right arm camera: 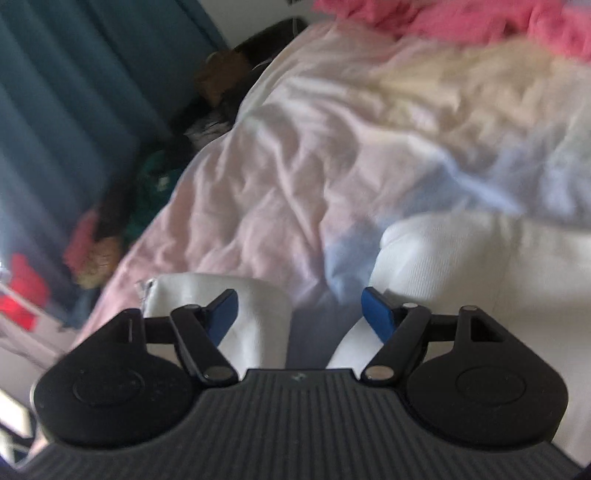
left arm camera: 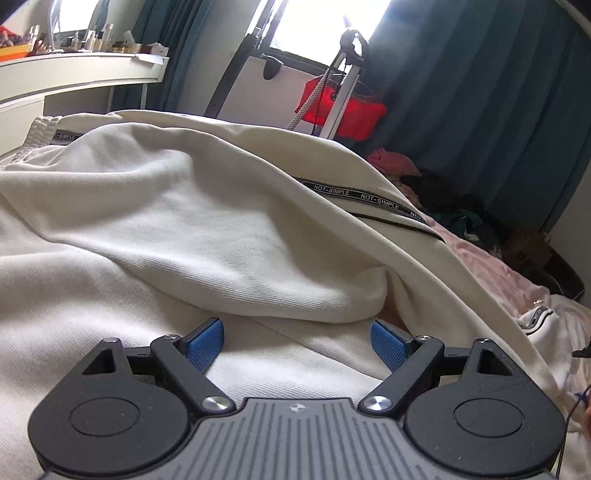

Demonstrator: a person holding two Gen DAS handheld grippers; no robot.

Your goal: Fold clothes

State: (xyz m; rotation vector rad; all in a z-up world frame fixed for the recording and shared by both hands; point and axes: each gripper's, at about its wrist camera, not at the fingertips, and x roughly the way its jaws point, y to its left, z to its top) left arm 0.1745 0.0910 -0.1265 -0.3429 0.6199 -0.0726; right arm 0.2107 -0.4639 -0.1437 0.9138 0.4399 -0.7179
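my left gripper (left arm camera: 297, 341) sits low over the cream garment (left arm camera: 177, 221), jaws spread wide, blue ribbed pads (left arm camera: 205, 345) clear of the cloth with nothing pinched. the garment is thick knit with a fine twill-like rib, soft rounded folds, one big fold humped across the middle of the left view. it lies on the bed, spread from the near edge up to a gathered elastic waistband (left arm camera: 42, 129) at far left. a black tape trim (left arm camera: 369, 201) runs along the seam, white letters read "not-simple" repeated.

my right gripper (right arm camera: 299, 310) is also spread, no cloth between the pads; view is blurry. two white ribbed parts of the garment (right arm camera: 461, 266) lie just under and beside it, one rounded tube end (right arm camera: 236, 302) at the left finger. beyond is a crumpled pale pink bedsheet (right arm camera: 280, 177), thin and wrinkled, with a bright pink fluffy blanket (right arm camera: 461, 18) at the top edge.

around: teal curtains (left arm camera: 480, 92) with long pleats, bright window (left arm camera: 325, 26), white desk (left arm camera: 74, 77) crowded with small bottles, a red bag (left arm camera: 340, 107) hanging on a metal stand, a heap of dark and pink clothes (left arm camera: 443, 192) by the curtain past the bed edge. the fold hump blocks the far side of the bed in the left view.
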